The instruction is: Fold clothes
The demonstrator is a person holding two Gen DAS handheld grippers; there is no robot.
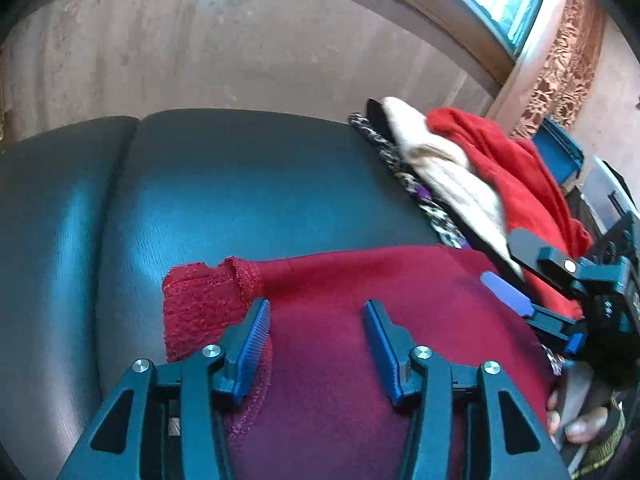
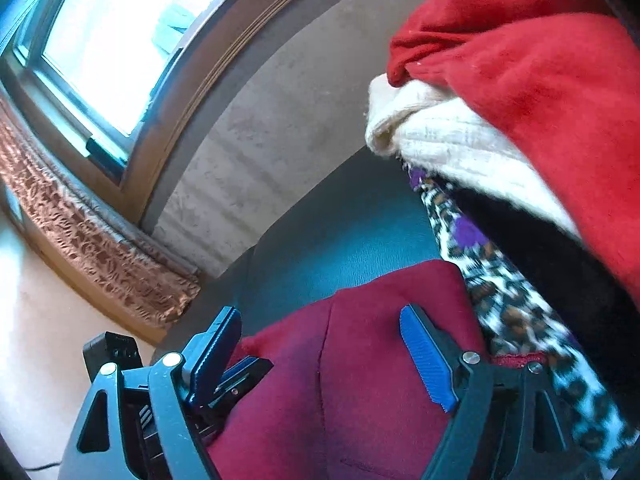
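Both the left gripper (image 1: pixel 316 312) and right gripper (image 2: pixel 320 320) hover over the dark red cloth (image 1: pixel 360 280) with jaws wide open, holding nothing.

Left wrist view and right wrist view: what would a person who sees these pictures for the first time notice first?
The dark red garment draws the eye first; it lies spread on the dark leather seat, under the open jaws of the left gripper and the right gripper. Beside it lies a pile of clothes: a bright red fleece on top of a cream knit, with a leopard-print cloth at the bottom.
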